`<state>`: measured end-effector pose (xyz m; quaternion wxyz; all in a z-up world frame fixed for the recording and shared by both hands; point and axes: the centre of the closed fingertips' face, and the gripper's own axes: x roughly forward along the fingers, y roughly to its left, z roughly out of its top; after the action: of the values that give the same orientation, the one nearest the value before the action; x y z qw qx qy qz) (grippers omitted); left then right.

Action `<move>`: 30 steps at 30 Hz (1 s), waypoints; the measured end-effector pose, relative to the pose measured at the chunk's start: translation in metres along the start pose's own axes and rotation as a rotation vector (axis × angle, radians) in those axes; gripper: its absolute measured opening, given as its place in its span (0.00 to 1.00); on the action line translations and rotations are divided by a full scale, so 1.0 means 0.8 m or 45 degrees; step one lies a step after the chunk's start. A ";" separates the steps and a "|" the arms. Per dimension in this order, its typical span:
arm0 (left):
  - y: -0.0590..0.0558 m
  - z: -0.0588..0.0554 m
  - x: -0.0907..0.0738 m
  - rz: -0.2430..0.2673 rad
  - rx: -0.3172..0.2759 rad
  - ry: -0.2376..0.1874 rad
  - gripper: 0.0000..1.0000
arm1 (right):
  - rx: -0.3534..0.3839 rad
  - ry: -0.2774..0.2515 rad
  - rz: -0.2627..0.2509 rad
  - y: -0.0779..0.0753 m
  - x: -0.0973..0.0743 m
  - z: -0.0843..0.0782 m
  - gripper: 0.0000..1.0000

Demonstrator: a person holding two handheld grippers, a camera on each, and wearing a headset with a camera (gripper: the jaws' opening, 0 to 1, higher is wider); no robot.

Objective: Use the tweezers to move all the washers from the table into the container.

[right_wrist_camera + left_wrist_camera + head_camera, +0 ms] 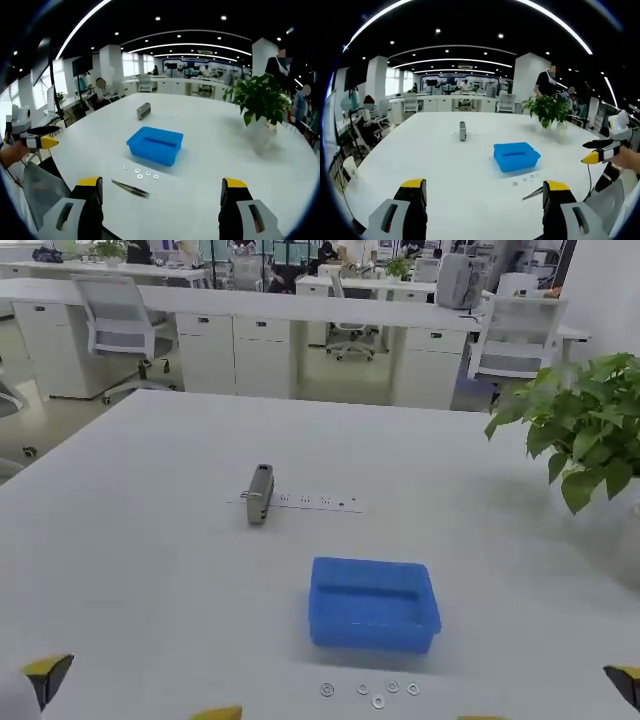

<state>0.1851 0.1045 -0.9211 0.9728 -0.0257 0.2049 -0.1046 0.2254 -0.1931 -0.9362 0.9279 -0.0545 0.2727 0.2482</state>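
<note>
You are holding the left tongs (484, 185) released, the two yellow-tipped jaws standing wide apart with nothing between them. The right tongs (160, 182) are gaping just as wide and are gripping nothing. Both are hovering above the near edge of the white worktop (150, 540).

Five washers (375, 692) are lying in a loose cluster on the worktop, just in front of the blue container (372, 602) on your side and apart from its wall. None of them is sitting inside it, as far as the open top is showing. The tweezers (131, 188) are lying flat on the worktop near the washers, a little closer to you. They are resting free of both tongs. In the left gripper view their tips are pointing toward the washers, beside that view's right-hand jaw.

Beyond the container, a small grey metal object (260, 493) is standing near the middle of the worktop, well apart from the washers. A potted plant (590, 425) is sitting at the right side of the worktop. Office desks and chairs are filling the room behind.
</note>
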 end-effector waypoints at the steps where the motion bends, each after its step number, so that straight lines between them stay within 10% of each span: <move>1: 0.000 0.000 0.000 -0.001 0.001 -0.001 0.99 | 0.000 0.000 0.000 0.000 0.000 0.000 0.97; 23: -0.009 0.000 0.009 -0.042 0.015 0.006 0.99 | -0.015 0.009 0.007 0.001 0.004 -0.001 0.96; 30: -0.042 0.000 0.022 -0.210 0.149 0.043 0.88 | -0.027 0.013 0.015 0.000 0.005 -0.001 0.95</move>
<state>0.1945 0.0678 -0.9253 0.9572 0.0161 0.2119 -0.1964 0.2279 -0.1916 -0.9394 0.9244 -0.0639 0.2750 0.2563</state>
